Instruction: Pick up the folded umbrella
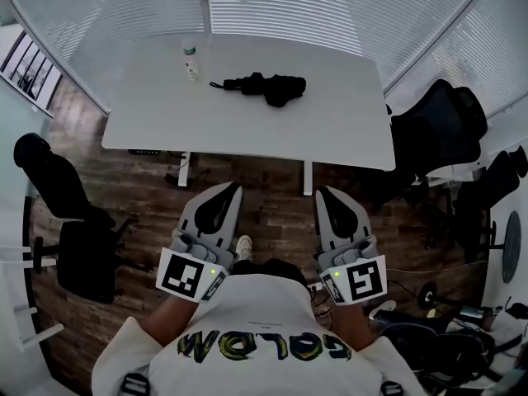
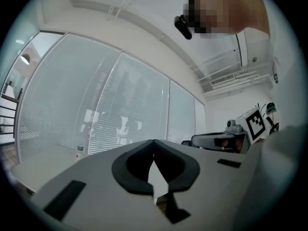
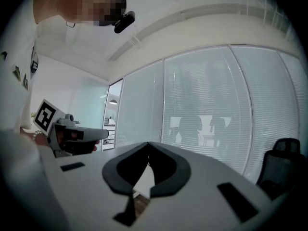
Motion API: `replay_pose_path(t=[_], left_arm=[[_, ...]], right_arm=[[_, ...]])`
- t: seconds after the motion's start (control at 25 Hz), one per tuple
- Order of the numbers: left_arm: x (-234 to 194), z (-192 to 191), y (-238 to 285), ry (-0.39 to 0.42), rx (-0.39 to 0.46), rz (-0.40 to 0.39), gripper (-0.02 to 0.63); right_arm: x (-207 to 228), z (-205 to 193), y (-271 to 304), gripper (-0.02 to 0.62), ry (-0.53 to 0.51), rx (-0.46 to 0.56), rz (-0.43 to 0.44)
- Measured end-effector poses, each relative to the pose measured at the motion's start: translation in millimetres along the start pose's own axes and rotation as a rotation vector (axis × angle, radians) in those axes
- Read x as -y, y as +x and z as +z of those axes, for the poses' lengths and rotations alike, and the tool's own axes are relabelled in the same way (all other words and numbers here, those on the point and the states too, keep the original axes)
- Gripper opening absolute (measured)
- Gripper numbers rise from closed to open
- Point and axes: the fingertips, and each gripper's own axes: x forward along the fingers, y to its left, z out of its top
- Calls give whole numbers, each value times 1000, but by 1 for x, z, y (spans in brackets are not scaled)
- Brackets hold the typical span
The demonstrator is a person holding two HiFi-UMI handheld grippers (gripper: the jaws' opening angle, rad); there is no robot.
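Head view, looking steeply down: a smooth white rectangular table (image 1: 330, 130) stands ahead on a dark wood-plank floor (image 1: 272, 192). The umbrella (image 1: 262, 87) is a lumpy bundle of folded black fabric with a thin end poking left. It lies on the table toward the far edge, roughly midway along. A slim pale bottle (image 1: 190, 60) stands upright just left of it. Slatted white blinds (image 1: 289, 7) run behind the table, and black office chairs sit at the left (image 1: 62, 213) and right (image 1: 437, 126).

The left gripper (image 1: 233, 188) and right gripper (image 1: 323, 191) are held over the floor, short of the table and well apart from the umbrella. Each has curved grey matte shells lined with black pads. In both gripper views the jaws are pressed together, tips touching, with nothing pinched between them.
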Motion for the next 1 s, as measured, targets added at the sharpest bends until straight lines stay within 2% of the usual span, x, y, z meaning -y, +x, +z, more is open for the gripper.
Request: replay_pose_path(t=[0.56, 0.76, 1.0], left_arm=[[-51, -3, 43, -6, -18, 15, 12], [-59, -3, 72, 11, -20, 17, 12], [-66, -2, 130, 35, -13, 15, 12]], right_arm=[[19, -6, 68, 12, 8, -11, 23], [44, -7, 87, 12, 14, 5, 21], [96, -12, 114, 12, 20, 12, 15]])
